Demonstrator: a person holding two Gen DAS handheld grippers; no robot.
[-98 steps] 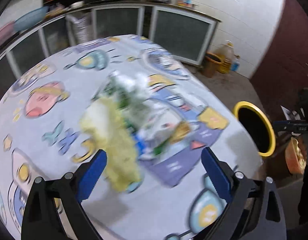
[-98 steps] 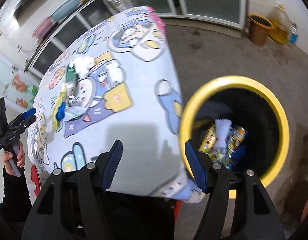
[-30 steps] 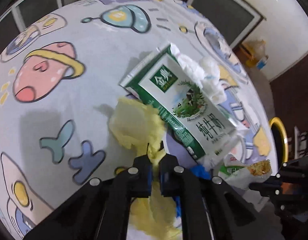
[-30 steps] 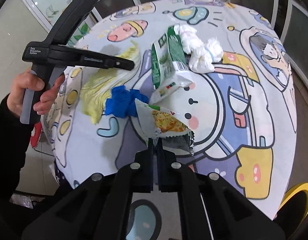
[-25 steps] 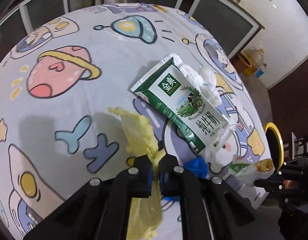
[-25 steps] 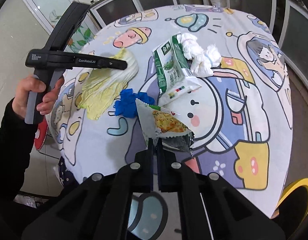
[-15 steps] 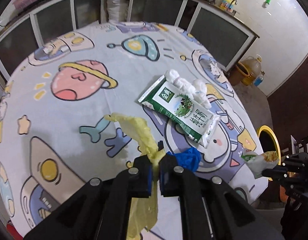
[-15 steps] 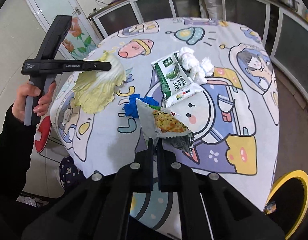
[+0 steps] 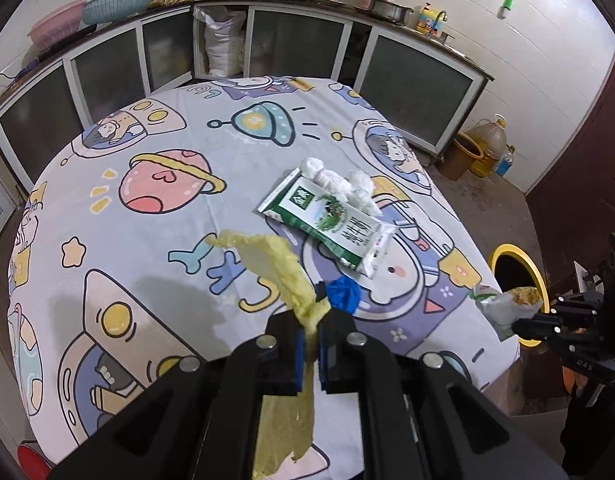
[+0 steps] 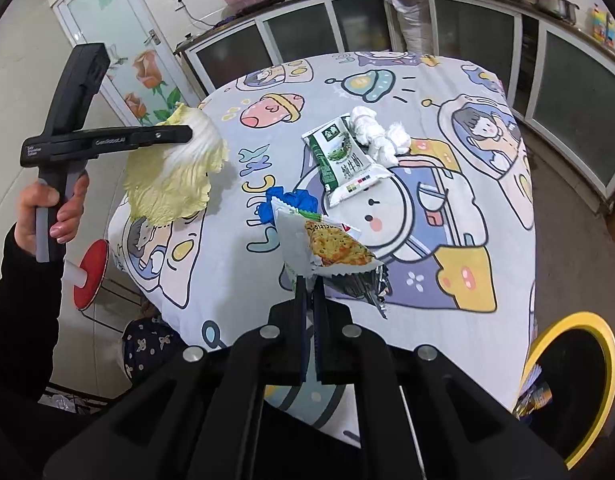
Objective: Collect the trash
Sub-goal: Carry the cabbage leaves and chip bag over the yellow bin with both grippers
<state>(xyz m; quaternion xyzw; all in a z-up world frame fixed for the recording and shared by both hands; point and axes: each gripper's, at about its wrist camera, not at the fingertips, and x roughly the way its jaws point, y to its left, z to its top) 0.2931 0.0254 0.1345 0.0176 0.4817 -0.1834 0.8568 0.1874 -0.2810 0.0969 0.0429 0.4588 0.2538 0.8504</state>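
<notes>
Your left gripper (image 9: 312, 334) is clamped on a yellow cabbage leaf (image 9: 281, 266), which hangs clear above the desk's near edge. Your right gripper (image 10: 309, 308) is pinched tight on the corner of a snack wrapper (image 10: 327, 246), also lifted off the cloth. On the desk (image 9: 155, 240), under its cartoon-print cover, a green milk carton (image 9: 327, 218) lies flat with crumpled white tissues (image 9: 347, 184) touching its far side, and a crumpled blue piece (image 9: 343, 288) sits just beside its near end. The yellow-rimmed bin (image 10: 571, 384) stands on the floor off the desk's right corner, with some trash showing inside. Your left hand (image 10: 53, 210) grips the handle beyond the left edge.
</notes>
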